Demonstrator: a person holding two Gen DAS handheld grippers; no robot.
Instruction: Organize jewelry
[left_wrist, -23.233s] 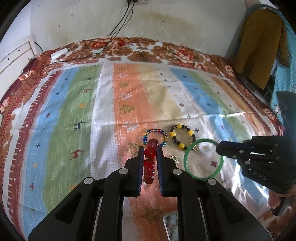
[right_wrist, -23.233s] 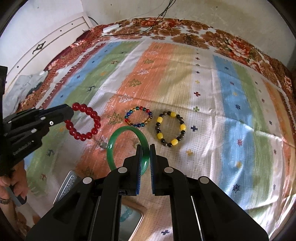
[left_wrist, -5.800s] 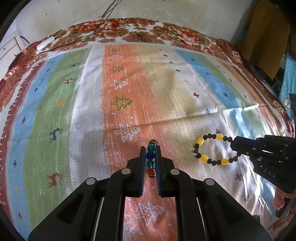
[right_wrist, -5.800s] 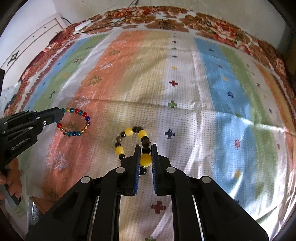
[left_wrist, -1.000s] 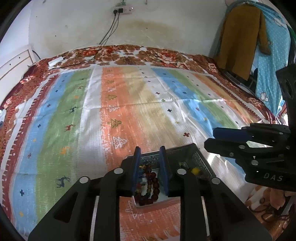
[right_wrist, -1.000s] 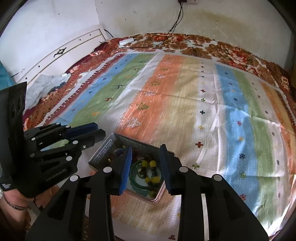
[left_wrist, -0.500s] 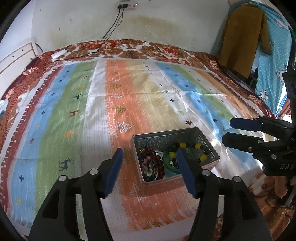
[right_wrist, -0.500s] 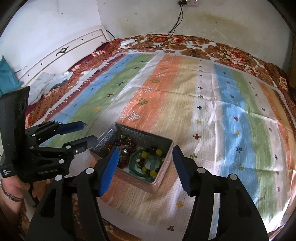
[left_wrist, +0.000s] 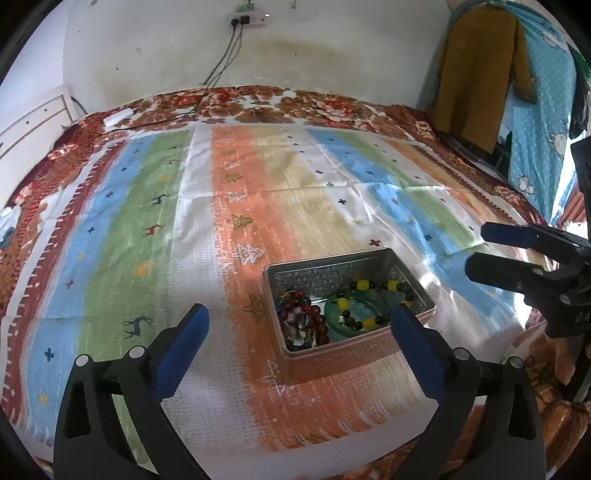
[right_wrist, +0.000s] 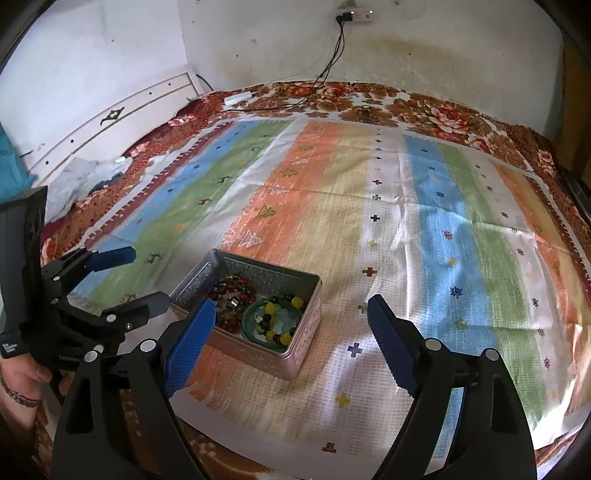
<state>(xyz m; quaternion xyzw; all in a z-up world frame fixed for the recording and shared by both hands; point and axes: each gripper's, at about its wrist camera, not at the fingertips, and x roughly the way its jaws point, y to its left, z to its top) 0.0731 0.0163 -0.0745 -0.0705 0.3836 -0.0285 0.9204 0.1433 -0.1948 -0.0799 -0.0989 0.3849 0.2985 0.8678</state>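
Note:
A metal tin (left_wrist: 317, 271) (right_wrist: 309, 345) stands on the striped cloth near its front edge. In it lie a red bead bracelet (left_wrist: 308, 321) (right_wrist: 236, 286), a green bangle (left_wrist: 334, 319) (right_wrist: 251, 326), a yellow-and-black bead bracelet (left_wrist: 364, 323) (right_wrist: 282, 338) and a multicoloured bead bracelet. My left gripper (left_wrist: 297, 323) (right_wrist: 142, 275) is wide open and empty, held above and in front of the tin. My right gripper (right_wrist: 290, 314) (left_wrist: 476, 249) is wide open and empty, above the tin's front right.
The striped cloth (left_wrist: 184, 240) (right_wrist: 424, 229) covers a bed with a floral cover. Cables and a white power strip (right_wrist: 238, 99) lie at the far edge. A headboard (right_wrist: 122, 110) is left; hanging clothes (left_wrist: 476, 70) are at the right.
Both grippers have opened wider and drawn back from the tin. The bracelets stay in the tin.

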